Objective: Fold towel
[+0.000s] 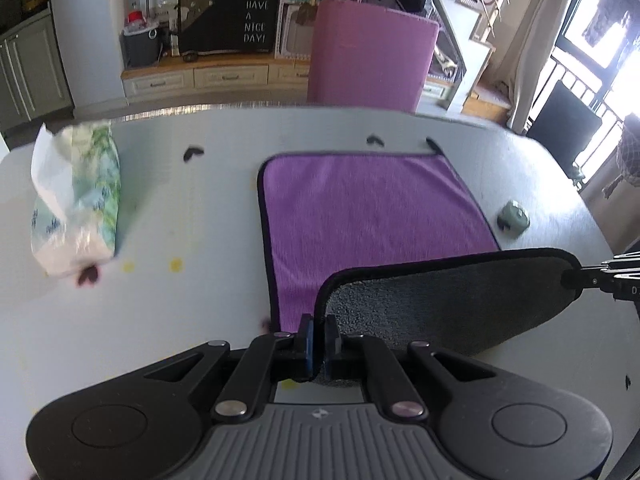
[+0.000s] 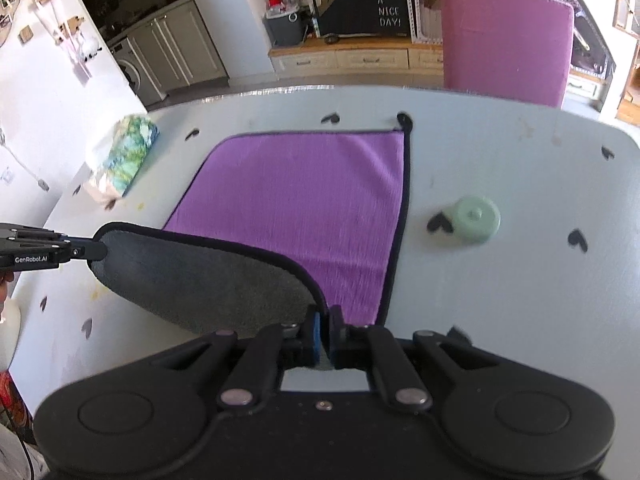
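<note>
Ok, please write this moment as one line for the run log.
step: first fold | left hand-held gripper: shut on near-left corner of purple microfibre towel with grey underside | right hand-held gripper: shut on near-right corner | near edge: lifted

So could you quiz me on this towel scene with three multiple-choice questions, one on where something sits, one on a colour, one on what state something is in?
1. Where does the pale green round object lie?
A. On the table to the right of the towel
B. On top of the towel
C. Beside the tissue pack

2. What colour is the towel's lifted underside?
A. Yellow
B. Grey
C. White

3. What are the two grippers doing?
A. Both open above the table
B. One open, one shut
C. Each shut on a near corner of the towel

Answers: 1 A, it sits on the bare table beyond the right hem of the towel. 2 B, the raised flap shows grey against the purple top. 3 C, the left gripper and right gripper each pinch a corner.
</note>
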`<control>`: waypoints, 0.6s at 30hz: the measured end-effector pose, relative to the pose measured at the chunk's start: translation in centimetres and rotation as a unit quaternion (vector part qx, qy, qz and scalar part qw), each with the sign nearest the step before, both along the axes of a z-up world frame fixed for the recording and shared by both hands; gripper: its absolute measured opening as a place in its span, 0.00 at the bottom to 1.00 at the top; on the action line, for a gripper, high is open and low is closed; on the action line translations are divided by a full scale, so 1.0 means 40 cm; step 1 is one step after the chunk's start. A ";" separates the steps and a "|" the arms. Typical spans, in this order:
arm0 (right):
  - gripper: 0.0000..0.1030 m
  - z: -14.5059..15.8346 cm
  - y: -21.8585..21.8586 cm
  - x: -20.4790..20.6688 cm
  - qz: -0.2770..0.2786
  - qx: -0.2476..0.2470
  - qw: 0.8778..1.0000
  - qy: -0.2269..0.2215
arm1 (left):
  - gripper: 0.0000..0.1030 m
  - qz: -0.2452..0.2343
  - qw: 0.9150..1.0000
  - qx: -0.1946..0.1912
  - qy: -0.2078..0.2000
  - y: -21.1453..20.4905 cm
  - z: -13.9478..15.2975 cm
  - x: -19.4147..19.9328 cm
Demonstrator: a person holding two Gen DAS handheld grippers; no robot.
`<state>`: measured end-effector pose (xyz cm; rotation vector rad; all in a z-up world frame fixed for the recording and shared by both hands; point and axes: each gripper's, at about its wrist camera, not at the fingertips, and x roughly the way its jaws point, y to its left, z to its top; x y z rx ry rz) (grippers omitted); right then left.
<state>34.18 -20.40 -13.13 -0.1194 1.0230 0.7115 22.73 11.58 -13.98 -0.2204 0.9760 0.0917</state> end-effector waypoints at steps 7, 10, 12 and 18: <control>0.04 0.057 0.027 0.074 -0.007 0.008 1.000 -0.025 | 0.05 -0.005 1.000 0.019 -0.024 0.020 0.062 0.081; 0.04 0.071 0.037 0.112 -0.014 0.011 0.999 -0.032 | 0.05 -0.008 0.999 0.028 -0.029 0.031 0.082 0.124; 0.04 0.078 0.047 0.139 -0.016 0.010 0.999 -0.036 | 0.05 -0.010 0.999 0.034 -0.033 0.037 0.091 0.151; 0.04 0.095 0.078 0.207 -0.021 0.013 0.999 -0.047 | 0.05 -0.012 0.998 0.048 -0.041 0.052 0.108 0.227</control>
